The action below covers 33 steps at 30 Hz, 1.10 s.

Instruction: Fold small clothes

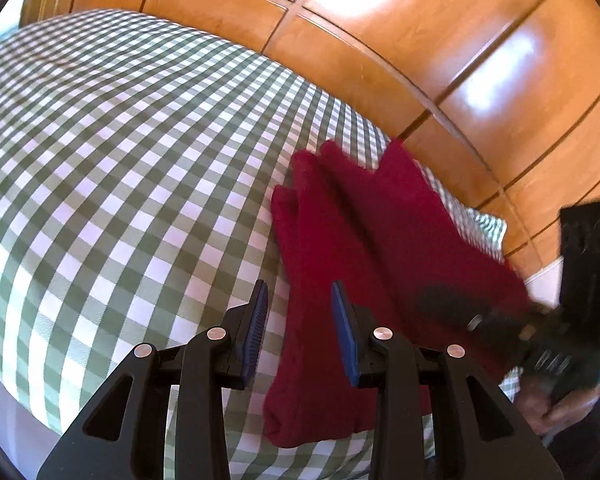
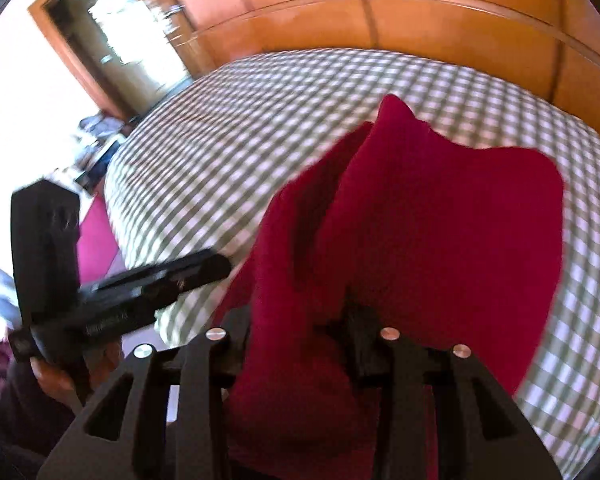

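A dark red garment (image 1: 364, 248) lies on the green-and-white checked bed cover (image 1: 112, 152), partly lifted at its right side. My left gripper (image 1: 300, 328) is open with blue pads, just above the garment's near left edge, holding nothing. My right gripper (image 1: 500, 316) shows at the right, blurred, with the cloth in it. In the right wrist view the red garment (image 2: 432, 232) is bunched between the fingers of my right gripper (image 2: 300, 344), which is shut on it and lifts it off the bed cover (image 2: 260, 128). The left gripper (image 2: 220, 268) shows at the left.
A glossy wooden wardrobe (image 1: 440, 40) runs behind the bed. A doorway or mirror frame (image 2: 112, 40) and clutter stand at the far left in the right wrist view. The bed edge (image 1: 28, 400) drops off at the near left.
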### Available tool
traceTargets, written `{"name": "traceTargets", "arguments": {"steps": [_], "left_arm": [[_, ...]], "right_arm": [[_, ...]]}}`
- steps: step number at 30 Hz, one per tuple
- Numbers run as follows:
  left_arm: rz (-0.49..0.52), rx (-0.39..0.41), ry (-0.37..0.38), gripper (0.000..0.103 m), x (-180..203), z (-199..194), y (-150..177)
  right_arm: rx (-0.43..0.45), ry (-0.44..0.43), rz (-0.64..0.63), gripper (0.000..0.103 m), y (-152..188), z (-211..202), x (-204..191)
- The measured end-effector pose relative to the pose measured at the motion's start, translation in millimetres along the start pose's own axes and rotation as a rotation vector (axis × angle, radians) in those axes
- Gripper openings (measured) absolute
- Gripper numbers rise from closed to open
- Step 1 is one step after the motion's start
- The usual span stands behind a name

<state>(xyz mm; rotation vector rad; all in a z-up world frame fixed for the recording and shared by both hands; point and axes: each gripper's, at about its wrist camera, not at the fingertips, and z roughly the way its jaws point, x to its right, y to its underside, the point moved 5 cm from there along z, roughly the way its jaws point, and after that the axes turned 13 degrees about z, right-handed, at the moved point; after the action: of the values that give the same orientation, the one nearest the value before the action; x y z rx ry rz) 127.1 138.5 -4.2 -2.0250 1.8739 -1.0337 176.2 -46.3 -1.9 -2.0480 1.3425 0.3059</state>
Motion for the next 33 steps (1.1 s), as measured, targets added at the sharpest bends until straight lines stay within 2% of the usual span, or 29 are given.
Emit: {"name": "traceTargets", "arguments": {"steps": [1, 2, 3, 5, 7, 9, 10, 12, 14, 15, 18, 20, 22, 23, 24, 26, 28, 30, 32, 33], "left_arm": [[-0.008, 0.006, 0.012, 0.032, -1.5, -2.8, -0.7], [-0.014, 0.012, 0.023, 0.032, -1.6, -5.3, -1.8], [-0.018, 0.018, 0.037, 0.032, -1.5, -7.6, -3.2], [-0.020, 0.029, 0.064, 0.032, 1.2, -11.9, -8.0], [-0.017, 0.041, 0.098, 0.039, 8.2, -18.1, -13.0], [-0.021, 0.064, 0.151, 0.051, 16.8, -26.9, -19.3], [-0.018, 0.069, 0.170, 0.054, 20.7, -29.9, -21.6], [-0.008, 0.072, 0.206, 0.056, 29.8, -33.6, -28.0], [0.007, 0.067, 0.232, 0.061, 39.7, -33.7, -33.9], [0.017, 0.055, 0.232, 0.065, 44.8, -29.9, -36.3], [0.021, -0.011, 0.263, 0.065, 56.2, -15.3, -35.2], [0.020, -0.061, 0.269, 0.065, 63.3, -4.4, -32.8], [0.042, -0.094, 0.226, 0.065, 66.4, 4.0, -30.1], [0.048, -0.111, 0.219, 0.061, 67.2, 8.0, -28.6], [0.053, -0.122, 0.216, 0.036, 67.6, 10.8, -27.1], [0.089, -0.111, 0.197, 0.018, 67.9, 9.2, -25.1], [0.135, -0.026, 0.187, 0.014, 72.3, -9.9, -24.5], [0.179, 0.021, 0.164, 0.013, 72.9, -28.4, -17.2], [0.141, 0.009, 0.160, 0.013, 60.5, -30.3, 0.2], [0.144, -0.019, 0.124, 0.013, 53.3, -24.9, 14.7]], "right_arm": [[0.005, -0.034, -0.029, 0.046, 4.3, -0.8, -5.4], [0.007, -0.068, -0.043, 0.060, 8.2, -3.7, -7.8], [0.010, -0.117, -0.054, 0.065, 11.3, -8.1, -11.0], [0.033, -0.150, -0.065, 0.067, 18.1, -18.5, -12.2], [0.053, -0.209, -0.031, 0.070, 25.3, -33.4, -6.5], [0.089, -0.238, 0.009, 0.070, 37.2, -55.3, 10.6], [0.106, -0.237, 0.020, 0.070, 41.2, -64.8, 19.2], [0.133, -0.207, 0.044, 0.072, 53.7, -79.1, 38.1], [0.148, -0.107, 0.057, 0.072, 75.5, -86.2, 64.6], [0.145, -0.073, 0.063, 0.072, 82.4, -85.0, 73.4], [0.123, 0.051, 0.082, 0.072, 104.3, -70.9, 96.3], [0.119, 0.075, 0.086, 0.071, 108.6, -60.6, 100.3], [0.118, 0.081, 0.076, 0.070, 109.4, -51.6, 99.9], [0.124, 0.095, 0.063, 0.065, 107.8, -46.9, 98.6], [0.128, 0.108, 0.053, 0.054, 106.6, -44.0, 97.5], [0.139, 0.138, 0.042, 0.039, 98.9, -36.3, 93.9], [0.171, 0.141, 0.035, 0.033, 95.3, -39.9, 93.3], [0.180, 0.140, 0.014, 0.029, 95.9, -45.0, 92.3], [0.160, 0.139, 0.027, 0.028, 103.8, -45.7, 96.2], [0.150, 0.140, 0.031, 0.028, 105.5, -43.5, 98.7]]}}
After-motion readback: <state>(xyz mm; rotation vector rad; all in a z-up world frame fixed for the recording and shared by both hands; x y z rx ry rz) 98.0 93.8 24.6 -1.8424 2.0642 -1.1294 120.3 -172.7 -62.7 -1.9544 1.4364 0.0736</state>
